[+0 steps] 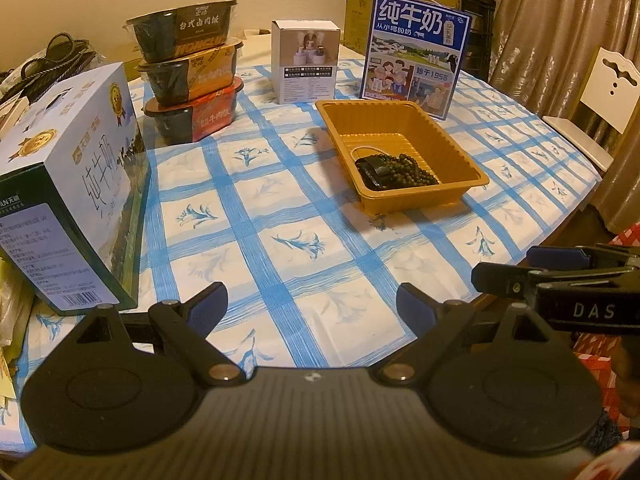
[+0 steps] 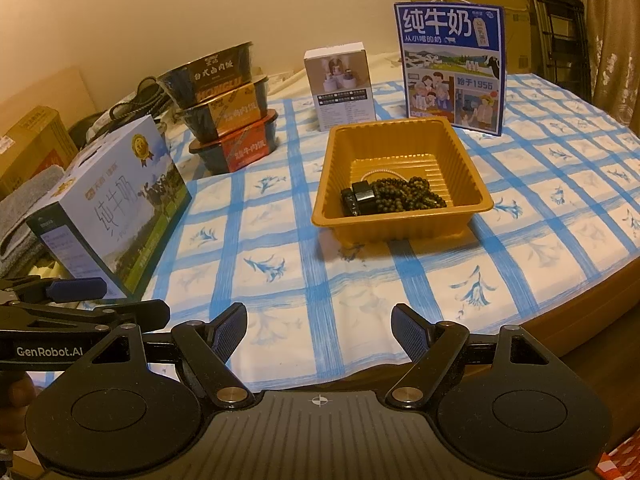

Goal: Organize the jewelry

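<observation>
Blue-checked flowered tablecloth (image 2: 328,280) covers the table. Ahead of both grippers sits an orange plastic tray (image 2: 400,216), long side running away from them, holding dark bead strings (image 2: 416,196) and a black chunky bracelet (image 2: 362,198). Behind it, a blue milk box (image 2: 452,68) reads "1956". The left gripper (image 1: 312,312) and right gripper (image 2: 318,334) tilt down, both wide apart and holding nothing. "GenRobot.AI" is printed on the left one.
</observation>
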A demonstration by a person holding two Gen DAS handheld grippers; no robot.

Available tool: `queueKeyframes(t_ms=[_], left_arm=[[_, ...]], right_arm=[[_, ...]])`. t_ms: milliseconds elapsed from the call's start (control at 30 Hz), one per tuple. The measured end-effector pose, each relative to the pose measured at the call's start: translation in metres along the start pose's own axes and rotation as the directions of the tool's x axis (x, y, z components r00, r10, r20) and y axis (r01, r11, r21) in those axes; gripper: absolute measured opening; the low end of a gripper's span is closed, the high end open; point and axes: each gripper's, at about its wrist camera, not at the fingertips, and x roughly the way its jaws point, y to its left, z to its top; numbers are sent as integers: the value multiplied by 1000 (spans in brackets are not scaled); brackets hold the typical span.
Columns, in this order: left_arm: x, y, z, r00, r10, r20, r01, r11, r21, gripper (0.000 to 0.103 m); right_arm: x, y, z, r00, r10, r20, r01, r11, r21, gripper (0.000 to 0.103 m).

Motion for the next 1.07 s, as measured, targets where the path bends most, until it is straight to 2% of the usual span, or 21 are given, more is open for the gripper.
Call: queueKeyframes(t_ms=[1067], left_arm=[[4, -6, 4, 1000, -6, 6, 6, 1000, 18, 90]], right_arm=[[0, -5, 2, 1000, -4, 9, 4, 1000, 4, 79]])
